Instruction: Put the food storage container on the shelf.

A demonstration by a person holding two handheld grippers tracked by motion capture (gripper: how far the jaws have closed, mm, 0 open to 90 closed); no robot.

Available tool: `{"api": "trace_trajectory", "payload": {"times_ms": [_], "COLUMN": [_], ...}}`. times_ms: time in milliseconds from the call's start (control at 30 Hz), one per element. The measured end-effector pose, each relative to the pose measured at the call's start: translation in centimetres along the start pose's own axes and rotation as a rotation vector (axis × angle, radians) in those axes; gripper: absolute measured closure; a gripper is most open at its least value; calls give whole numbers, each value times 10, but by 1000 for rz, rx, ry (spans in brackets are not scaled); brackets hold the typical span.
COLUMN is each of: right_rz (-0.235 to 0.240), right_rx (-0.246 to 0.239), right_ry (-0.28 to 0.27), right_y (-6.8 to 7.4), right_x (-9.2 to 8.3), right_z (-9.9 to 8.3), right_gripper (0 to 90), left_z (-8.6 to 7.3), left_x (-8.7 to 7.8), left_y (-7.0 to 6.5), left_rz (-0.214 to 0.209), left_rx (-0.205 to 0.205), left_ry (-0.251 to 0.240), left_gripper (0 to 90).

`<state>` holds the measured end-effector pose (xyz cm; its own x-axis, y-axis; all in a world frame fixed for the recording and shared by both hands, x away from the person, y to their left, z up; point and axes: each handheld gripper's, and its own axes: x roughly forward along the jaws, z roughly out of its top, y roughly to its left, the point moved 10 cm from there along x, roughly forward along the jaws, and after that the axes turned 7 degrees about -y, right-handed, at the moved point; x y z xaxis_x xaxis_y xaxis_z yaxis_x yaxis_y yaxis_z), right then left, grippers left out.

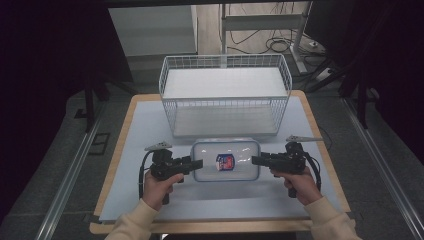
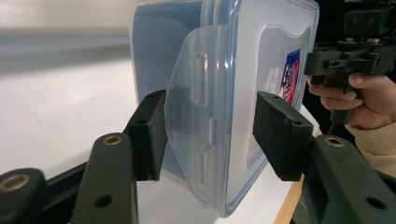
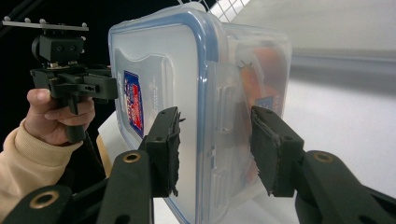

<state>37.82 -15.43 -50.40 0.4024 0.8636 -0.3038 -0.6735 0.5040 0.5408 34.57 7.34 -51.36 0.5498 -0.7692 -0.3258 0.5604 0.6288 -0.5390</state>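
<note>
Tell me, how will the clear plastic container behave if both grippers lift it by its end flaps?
The container looks rigid, so it should probably stay flat. Its smooth flaps may slip on the pads. It seems light, with little visible inside.

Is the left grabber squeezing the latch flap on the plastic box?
Apart. The left gripper view shows the left gripper straddling the latch flap with gaps beside both pads.

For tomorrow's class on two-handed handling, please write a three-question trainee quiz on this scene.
1. True or false: the plastic container lies inside the wire basket.
2. Which part of the container sits between the left gripper jaws?
3. The label on the lid is: A green, B red and blue, C black.

Key: 1 false, it is in front of the basket; 2 the clip flap at its end; 3 B.
</note>
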Motion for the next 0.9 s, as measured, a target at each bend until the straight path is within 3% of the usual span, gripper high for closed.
{"api": "trace_trajectory", "payload": {"times_ms": [200, 900], "right_rz": [1, 5], "right_rx": [-21, -103], "right_ry": [-21, -98], "right_y": [6, 32], "right_x": [0, -6], "right_z": [17, 92], "right_gripper": [543, 543], "left_z": [16, 100], "left_x": [-2, -17], "left_y": [-3, -24], "left_rz": [-1, -7], "left_rx": [15, 99], "left_ry": [-18, -94], "left_gripper": [463, 462]}}
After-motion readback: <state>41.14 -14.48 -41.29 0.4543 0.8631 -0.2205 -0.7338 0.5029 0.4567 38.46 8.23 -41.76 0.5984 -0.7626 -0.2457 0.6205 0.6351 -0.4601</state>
